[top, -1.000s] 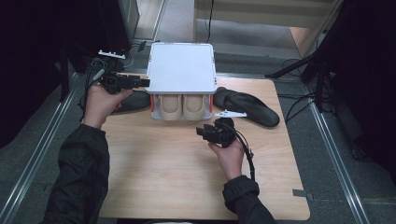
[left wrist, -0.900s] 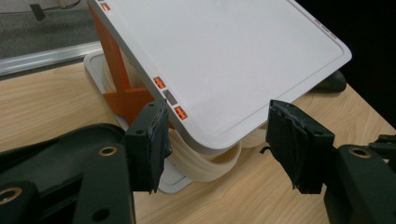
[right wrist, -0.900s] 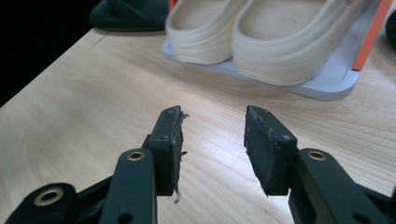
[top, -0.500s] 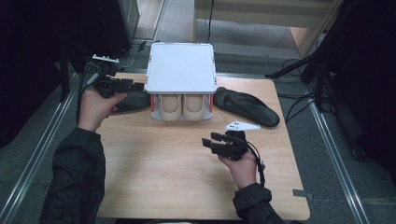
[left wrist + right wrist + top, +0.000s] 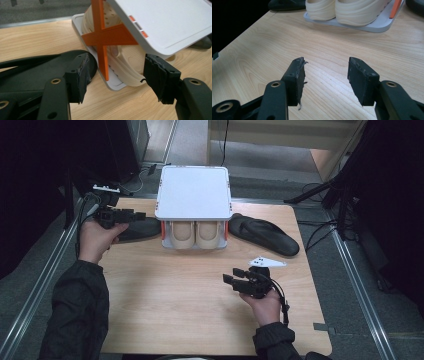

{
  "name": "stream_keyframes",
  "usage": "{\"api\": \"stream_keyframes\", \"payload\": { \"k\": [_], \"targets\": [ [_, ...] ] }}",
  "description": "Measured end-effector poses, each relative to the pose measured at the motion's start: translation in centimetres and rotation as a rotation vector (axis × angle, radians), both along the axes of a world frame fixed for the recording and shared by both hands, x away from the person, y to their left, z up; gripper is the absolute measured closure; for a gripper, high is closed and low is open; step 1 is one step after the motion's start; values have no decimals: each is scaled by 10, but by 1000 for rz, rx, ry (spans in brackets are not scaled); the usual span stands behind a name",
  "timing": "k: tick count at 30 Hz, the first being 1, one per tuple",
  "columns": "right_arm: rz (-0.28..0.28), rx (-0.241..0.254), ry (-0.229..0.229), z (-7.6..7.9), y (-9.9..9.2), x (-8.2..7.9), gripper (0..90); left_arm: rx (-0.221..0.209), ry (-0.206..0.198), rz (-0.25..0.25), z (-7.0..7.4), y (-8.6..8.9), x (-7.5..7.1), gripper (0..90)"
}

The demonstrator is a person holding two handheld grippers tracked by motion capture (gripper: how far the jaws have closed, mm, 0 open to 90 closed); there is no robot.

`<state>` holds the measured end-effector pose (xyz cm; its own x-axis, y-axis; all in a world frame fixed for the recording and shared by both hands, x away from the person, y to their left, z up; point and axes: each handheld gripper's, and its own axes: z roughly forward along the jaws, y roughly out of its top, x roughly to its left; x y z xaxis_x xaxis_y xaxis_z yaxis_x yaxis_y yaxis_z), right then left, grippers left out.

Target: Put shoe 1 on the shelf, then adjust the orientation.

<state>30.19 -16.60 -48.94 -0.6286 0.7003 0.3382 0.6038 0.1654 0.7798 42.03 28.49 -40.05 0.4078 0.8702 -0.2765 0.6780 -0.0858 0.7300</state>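
Observation:
A white shoe rack [image 5: 194,192] with orange cross sides [image 5: 105,37] stands at the table's back centre and holds a pair of cream shoes [image 5: 195,234] [image 5: 342,10]. One black slipper [image 5: 140,229] [image 5: 37,72] lies left of the rack, another [image 5: 265,235] to its right. My left gripper [image 5: 139,215] [image 5: 119,77] hovers over the left slipper's toe, pointing at the rack's side. It is open, its jaws have just been opening, and nothing is pressed between them. My right gripper [image 5: 232,275] [image 5: 325,77] is over bare wood in front of the rack, also open, its jaws just widened and empty.
The wooden table [image 5: 175,310] has bare room across its front half. Metal rails [image 5: 45,285] run along both sides on the floor. Cables [image 5: 320,227] and dark stands [image 5: 345,190] sit off the back right; dark equipment [image 5: 75,150] looms at the back left.
My right gripper has drawn back from the rack toward the near right of the table and its jaws have spread. My left gripper has sunk a little toward the left slipper.

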Motion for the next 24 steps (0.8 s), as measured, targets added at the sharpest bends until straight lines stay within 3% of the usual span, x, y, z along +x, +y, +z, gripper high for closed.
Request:
{"api": "stream_keyframes", "payload": {
  "k": [11,18,20,24],
  "targets": [
    [-4,-23,7,-4,-1,0,478,12,5,16,-18,1,9,384],
    [9,-31,7,-5,1,1,477,20,21,59,-37,5,18,404],
    [14,-35,11,-6,2,0,477,27,42,51,-43,5,22,459],
    [21,-23,27,-9,4,-1,478,89,45,49,-57,4,29,586]
  ]
}}
